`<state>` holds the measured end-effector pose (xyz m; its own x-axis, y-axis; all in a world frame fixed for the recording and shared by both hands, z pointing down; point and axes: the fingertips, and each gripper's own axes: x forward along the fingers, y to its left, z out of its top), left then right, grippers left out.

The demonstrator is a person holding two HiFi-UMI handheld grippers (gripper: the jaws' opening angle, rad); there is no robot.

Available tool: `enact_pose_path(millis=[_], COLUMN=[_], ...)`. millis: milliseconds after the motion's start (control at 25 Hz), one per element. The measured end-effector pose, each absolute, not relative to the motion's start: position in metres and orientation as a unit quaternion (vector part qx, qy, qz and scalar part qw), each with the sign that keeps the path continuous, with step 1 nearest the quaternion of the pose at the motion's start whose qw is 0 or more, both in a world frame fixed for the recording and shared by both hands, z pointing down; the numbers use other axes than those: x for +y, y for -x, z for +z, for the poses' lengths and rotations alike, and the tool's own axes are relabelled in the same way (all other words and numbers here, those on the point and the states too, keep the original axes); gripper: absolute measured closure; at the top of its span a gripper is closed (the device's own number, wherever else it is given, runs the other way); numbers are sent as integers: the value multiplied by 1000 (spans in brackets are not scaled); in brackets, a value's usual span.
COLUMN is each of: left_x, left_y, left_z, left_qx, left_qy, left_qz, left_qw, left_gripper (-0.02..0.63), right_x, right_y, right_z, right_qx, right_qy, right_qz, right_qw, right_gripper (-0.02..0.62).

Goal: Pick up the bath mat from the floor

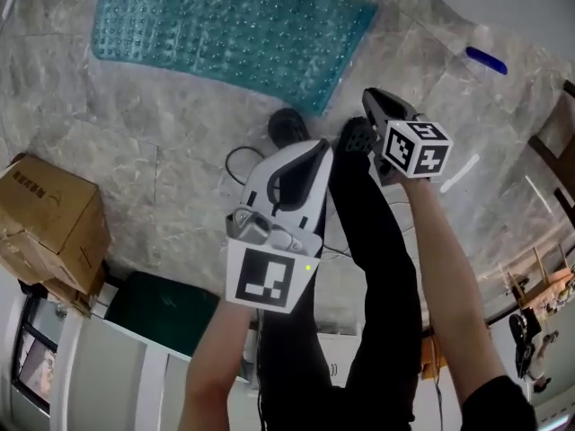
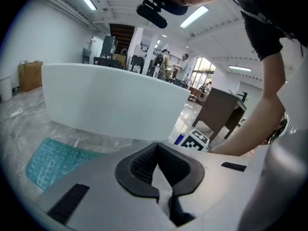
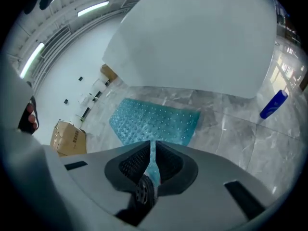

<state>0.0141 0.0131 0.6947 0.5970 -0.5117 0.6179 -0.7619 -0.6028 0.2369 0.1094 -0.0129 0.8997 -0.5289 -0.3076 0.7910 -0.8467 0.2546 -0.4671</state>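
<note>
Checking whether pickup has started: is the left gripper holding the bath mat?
No, the left gripper has its jaws together on nothing, and the bath mat lies spread out beyond them.

Cardboard box (image 1: 49, 218) — blue bottle (image 1: 486, 59) well apart.

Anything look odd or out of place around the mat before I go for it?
The bath mat lies flat on the floor, with no damage visible. One oddity: a blue bottle appears to lie on its side beside the white tub, apart from the mat. No spill shows.
</note>
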Motion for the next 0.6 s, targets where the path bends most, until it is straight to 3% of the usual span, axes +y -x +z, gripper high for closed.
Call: enact_pose_path(millis=[120, 240, 600], left_x=[18, 16, 3], left_y=[-13, -13, 6], left_z=[741, 776, 850], left_qx=[-373, -377, -422], left_qy=[-849, -841, -806], left_qz=[249, 243, 237], left_qw=[279, 303, 341], left_gripper=[604, 604, 604], right_x=[-15, -16, -26], right_y=[-103, -101, -115], right_z=[956, 1007, 1134], right_qx=[-726, -715, -658], right_qy=[-391, -390, -439], right_qz=[492, 508, 552], right_qw=[280, 281, 263], right_gripper=[573, 477, 388])
